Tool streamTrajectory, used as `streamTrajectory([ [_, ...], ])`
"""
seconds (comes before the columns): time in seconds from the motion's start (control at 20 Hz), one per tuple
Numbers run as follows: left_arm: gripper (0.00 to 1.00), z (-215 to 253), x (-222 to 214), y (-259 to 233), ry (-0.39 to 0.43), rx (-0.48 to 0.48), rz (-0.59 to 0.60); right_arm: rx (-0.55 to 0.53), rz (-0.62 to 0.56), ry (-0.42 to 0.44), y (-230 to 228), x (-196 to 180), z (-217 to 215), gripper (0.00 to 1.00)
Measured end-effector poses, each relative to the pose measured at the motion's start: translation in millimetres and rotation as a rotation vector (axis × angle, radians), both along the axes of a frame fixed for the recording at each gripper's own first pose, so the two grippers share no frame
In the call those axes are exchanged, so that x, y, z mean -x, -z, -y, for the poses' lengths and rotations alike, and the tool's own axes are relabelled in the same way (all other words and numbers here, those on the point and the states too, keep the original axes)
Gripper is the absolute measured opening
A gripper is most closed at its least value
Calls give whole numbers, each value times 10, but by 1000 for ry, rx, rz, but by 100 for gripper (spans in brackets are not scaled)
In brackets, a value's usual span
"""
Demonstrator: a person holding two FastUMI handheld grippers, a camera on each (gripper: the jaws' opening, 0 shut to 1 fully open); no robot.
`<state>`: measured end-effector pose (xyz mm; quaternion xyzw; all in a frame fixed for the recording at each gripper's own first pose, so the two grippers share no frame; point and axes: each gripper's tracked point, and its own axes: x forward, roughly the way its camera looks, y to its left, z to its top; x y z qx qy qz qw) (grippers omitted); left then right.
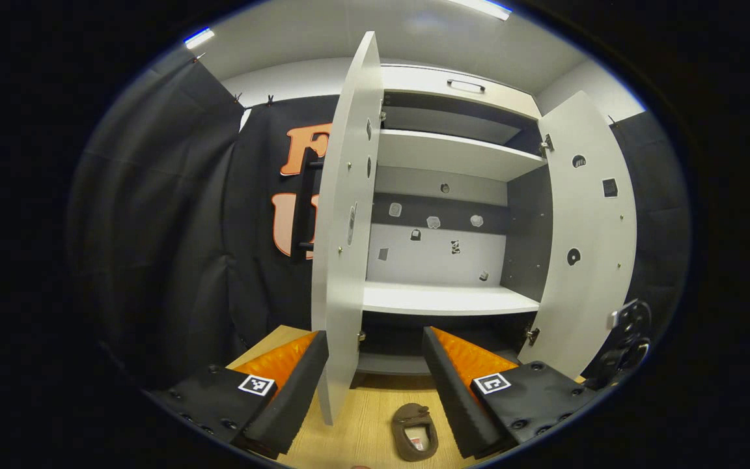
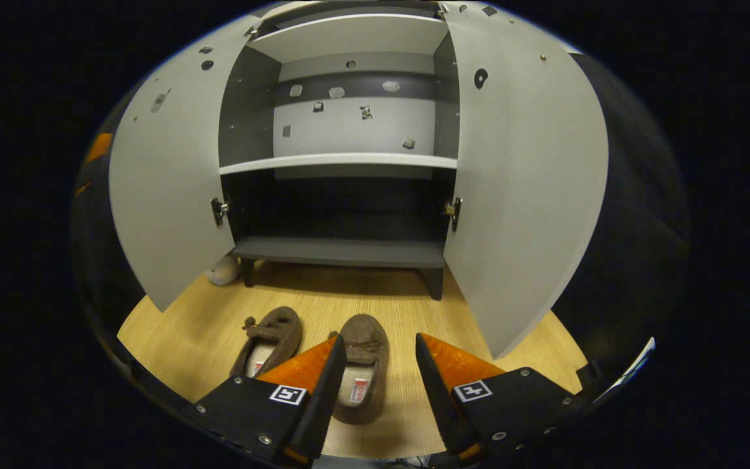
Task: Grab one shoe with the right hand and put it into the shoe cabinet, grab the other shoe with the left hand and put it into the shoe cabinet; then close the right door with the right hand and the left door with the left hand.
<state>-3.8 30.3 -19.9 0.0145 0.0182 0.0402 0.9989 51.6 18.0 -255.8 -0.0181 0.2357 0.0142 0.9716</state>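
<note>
Two brown slippers lie side by side on the wooden floor in front of the open shoe cabinet (image 2: 339,251). In the right gripper view the right slipper (image 2: 363,368) lies just beyond and between the fingers of my right gripper (image 2: 376,348), which is open and above it. The left slipper (image 2: 271,339) lies to its left. In the left gripper view my left gripper (image 1: 375,345) is open and held higher, with the left door's edge (image 1: 342,260) between its fingers and one slipper (image 1: 415,431) on the floor below. Both doors stand wide open.
The cabinet has a dark bottom shelf (image 2: 342,251) and white shelves (image 1: 446,299) above. The right door (image 2: 525,189) swings out on the right and the left door (image 2: 166,182) on the left. A small white object (image 2: 222,270) sits by the cabinet's left leg. Black cloth walls surround the booth.
</note>
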Motion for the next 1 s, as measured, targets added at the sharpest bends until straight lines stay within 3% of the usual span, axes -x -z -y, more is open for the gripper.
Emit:
streamTrajectory([
  [0.15, 95, -64, 8, 21, -17, -4, -7, -28, -99, 8, 485, -108, -28, 52],
  [0.55, 95, -317, 112, 94, -85, -15, -34, -12, -262, 64, 1267, -357, 81, 28],
  [0.85, 95, -386, 133, 189, -104, -15, -54, -32, -273, 111, 1293, -429, 119, 3],
  [1.0, 95, -358, 109, 224, -93, -7, -57, -47, -247, 103, 1004, -450, 61, 0],
])
